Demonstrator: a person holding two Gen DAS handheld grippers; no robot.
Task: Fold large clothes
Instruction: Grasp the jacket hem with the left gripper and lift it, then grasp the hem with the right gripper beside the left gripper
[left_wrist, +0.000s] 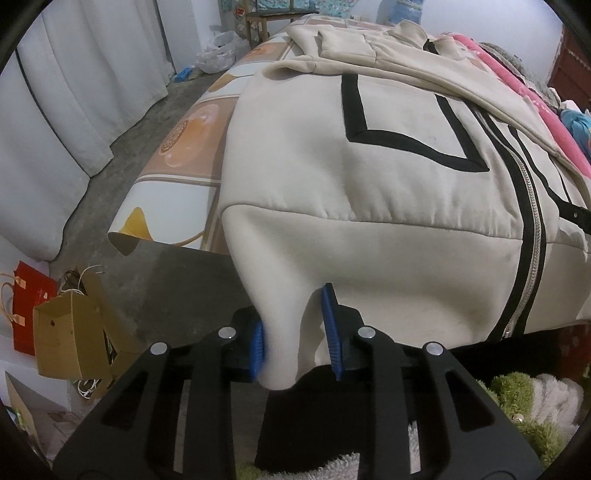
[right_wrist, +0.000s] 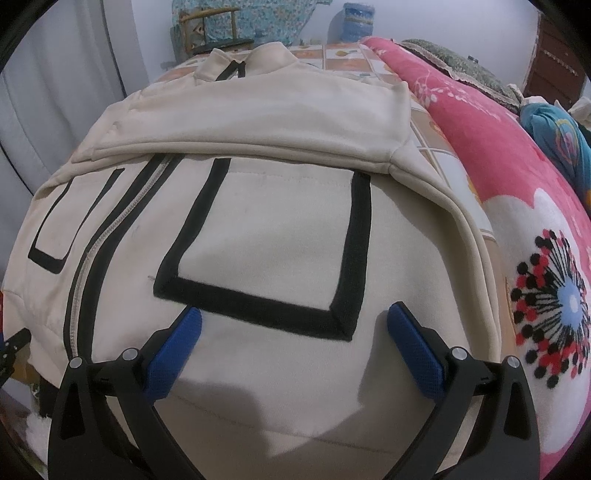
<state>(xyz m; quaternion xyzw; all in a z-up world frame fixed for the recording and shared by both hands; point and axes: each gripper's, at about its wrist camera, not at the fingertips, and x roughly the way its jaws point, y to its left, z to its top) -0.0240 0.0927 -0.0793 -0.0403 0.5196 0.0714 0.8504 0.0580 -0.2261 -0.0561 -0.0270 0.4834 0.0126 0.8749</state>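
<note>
A cream zip-up jacket (left_wrist: 369, 184) with black-edged pockets lies front-up on a bed, its sleeves folded across the chest. It also fills the right wrist view (right_wrist: 266, 229). My left gripper (left_wrist: 295, 328) is at the jacket's lower left hem corner; a fold of the hem hangs between its blue pads, which stand partly apart around it. My right gripper (right_wrist: 295, 325) is wide open, hovering just above the hem below the right pocket (right_wrist: 273, 243), with nothing between its pads.
The bed sheet (left_wrist: 192, 136) has orange patterns. A pink floral blanket (right_wrist: 517, 206) lies along the jacket's right side. Paper bags (left_wrist: 66, 332) stand on the concrete floor at left. White curtains (left_wrist: 74, 92) hang behind. A green shaggy rug (left_wrist: 524, 417) lies below.
</note>
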